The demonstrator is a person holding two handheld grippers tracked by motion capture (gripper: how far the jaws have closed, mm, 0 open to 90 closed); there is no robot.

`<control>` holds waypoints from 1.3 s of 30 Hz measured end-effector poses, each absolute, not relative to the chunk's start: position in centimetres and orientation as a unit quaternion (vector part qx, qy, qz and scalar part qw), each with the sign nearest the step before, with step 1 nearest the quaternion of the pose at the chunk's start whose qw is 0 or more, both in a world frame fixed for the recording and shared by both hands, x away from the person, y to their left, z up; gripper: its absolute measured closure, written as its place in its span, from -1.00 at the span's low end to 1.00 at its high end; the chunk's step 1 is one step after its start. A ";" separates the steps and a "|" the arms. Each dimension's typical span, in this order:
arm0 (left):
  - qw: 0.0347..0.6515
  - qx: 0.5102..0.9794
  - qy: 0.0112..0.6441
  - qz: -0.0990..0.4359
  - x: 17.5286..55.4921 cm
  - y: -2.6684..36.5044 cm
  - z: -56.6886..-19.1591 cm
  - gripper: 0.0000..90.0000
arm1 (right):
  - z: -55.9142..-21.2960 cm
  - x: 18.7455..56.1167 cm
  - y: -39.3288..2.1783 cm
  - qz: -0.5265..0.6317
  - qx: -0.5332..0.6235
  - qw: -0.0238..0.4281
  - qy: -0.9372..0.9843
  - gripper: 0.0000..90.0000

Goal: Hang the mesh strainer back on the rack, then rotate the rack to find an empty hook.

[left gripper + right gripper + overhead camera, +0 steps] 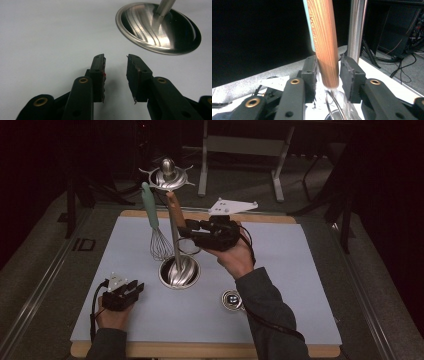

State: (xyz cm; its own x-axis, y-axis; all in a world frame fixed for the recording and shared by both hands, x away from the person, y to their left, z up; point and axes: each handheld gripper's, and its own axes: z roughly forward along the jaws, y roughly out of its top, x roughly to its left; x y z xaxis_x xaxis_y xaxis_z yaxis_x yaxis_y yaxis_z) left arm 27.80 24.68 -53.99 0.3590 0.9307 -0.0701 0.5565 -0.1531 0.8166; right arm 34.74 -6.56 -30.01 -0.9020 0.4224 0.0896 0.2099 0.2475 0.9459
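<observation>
Left gripper point(131, 289) — near the mat's point(280, 285) front-left corner, jaws spread, nothing between. Teal-handled whisk point(152, 220) hangs from the steel stand point(178, 270) mid-mat. Right gripper point(186, 229) — jaws apart around the wooden handle point(324, 42) beside the pole. "ID" point(83, 244) marks the table left.
</observation>
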 end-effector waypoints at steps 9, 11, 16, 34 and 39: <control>0.397 0.723 0.515 0.236 27.8 24.7 -54.0 0.51 | -30.0 34.4 -7.3 0.573 0.204 0.103 0.787 0.40; 0.396 0.723 0.515 0.236 27.8 24.6 -54.0 0.51 | -30.1 34.4 -7.5 0.563 0.205 0.111 0.793 0.40; 0.396 0.722 0.516 0.235 27.8 24.7 -54.0 0.51 | -30.7 34.5 -7.9 0.532 0.212 0.130 0.809 0.37; 0.411 0.710 0.517 0.243 27.6 24.8 -53.8 0.56 | -34.5 35.1 -12.3 0.456 0.269 0.176 0.830 0.31; 0.440 0.700 0.497 0.262 27.1 24.4 -52.5 0.71 | -36.0 35.0 -14.1 0.437 0.289 0.188 0.831 0.30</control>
